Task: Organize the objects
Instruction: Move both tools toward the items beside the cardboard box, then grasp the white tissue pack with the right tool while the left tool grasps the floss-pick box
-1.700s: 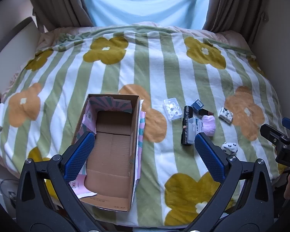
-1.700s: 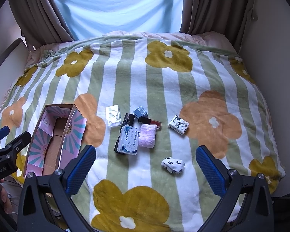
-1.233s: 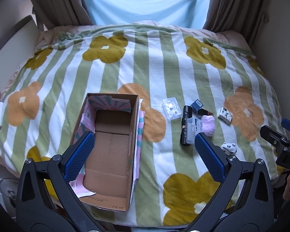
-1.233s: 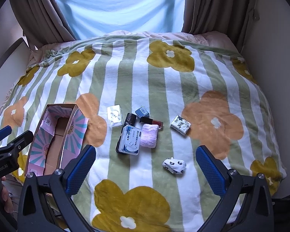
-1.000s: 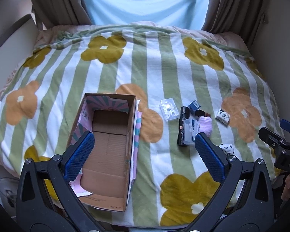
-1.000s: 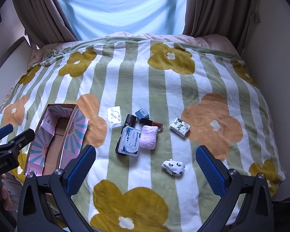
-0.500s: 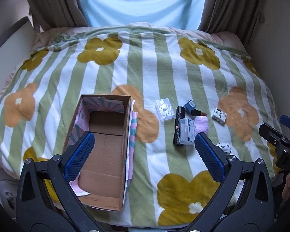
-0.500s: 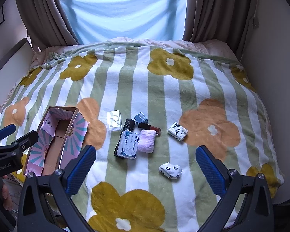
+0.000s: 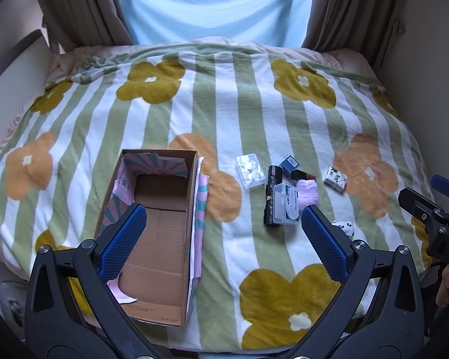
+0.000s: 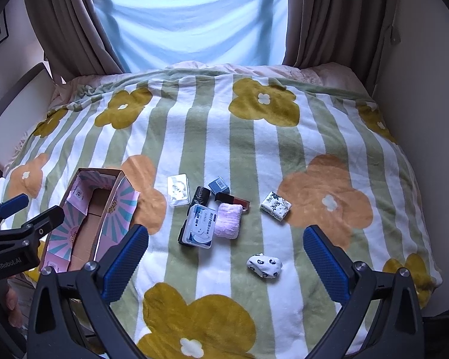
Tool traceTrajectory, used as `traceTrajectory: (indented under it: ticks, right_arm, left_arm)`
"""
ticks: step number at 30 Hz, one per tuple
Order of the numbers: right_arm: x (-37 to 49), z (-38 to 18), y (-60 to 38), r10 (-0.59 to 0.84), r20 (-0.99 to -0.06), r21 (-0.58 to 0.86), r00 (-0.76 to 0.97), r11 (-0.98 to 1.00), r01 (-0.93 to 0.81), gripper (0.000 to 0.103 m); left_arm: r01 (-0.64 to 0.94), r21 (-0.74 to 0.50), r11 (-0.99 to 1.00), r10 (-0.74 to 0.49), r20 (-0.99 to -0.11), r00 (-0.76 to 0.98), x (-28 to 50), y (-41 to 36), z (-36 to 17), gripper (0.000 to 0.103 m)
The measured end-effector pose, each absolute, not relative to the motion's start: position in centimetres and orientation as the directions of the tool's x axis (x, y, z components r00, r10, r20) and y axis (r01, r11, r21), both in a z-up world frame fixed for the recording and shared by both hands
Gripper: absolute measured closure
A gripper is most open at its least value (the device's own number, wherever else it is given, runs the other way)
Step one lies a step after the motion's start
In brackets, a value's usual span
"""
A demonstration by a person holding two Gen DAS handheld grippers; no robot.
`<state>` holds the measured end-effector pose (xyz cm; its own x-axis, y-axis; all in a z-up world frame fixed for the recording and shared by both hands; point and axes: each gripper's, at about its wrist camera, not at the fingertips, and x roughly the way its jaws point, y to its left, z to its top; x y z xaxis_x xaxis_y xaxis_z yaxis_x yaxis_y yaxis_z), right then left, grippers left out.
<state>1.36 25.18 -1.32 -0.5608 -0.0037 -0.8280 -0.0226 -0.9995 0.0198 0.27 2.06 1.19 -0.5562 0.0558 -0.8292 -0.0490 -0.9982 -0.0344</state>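
1. The left gripper (image 9: 223, 221) is spread wide and holds nothing; its left finger covers part of the cardboard box (image 9: 161, 221) below it.
2. The right gripper (image 10: 226, 240) is also wide and empty, above the blanket (image 10: 212, 137).
3. Between its fingers, slightly ahead, lies the panda-print sock (image 10: 265, 265); in the left view this one is half hidden.
4. Further ahead, the clear case with label (image 10: 201, 228) rests on a black item (image 10: 199, 199), so that item is hard to identify.
5. Just right of the case is the pink cloth (image 10: 229, 220); the patterned tissue pack (image 10: 275, 205) lies apart.
6. Farthest are the small clear box (image 10: 178, 190) and the blue box (image 10: 218, 185).
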Motion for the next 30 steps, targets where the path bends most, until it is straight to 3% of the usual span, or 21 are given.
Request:
traceTrajectory:
  ticks: [17, 25, 30]
  right_arm:
    - [1.3, -1.5, 26.4, 0.01, -0.826, 0.01, -0.564, -0.999, -0.032, 0.0]
    - [0.1, -4.3, 30.8, -0.005, -0.847, 0.021, -0.531, -0.999, -0.025, 0.0]
    - [-1.8, -7.0, 33.5, -0.014, -0.864, 0.022, -0.503, -1.0, -0.012, 0.0]
  left_arm:
    - [-0.072, -0.026, -0.997, 0.059, -0.856, -0.513, -0.6, 4.7, -0.5, 0.0]
    - [-0.097, -0.014, -0.995, 0.058, -0.88, -0.472, -1.7, 8.7, -3.8, 0.0]
    - [-0.133, 0.06, -0.989, 0.005, -0.897, -0.442, -2.9, 12.4, -7.3, 0.0]
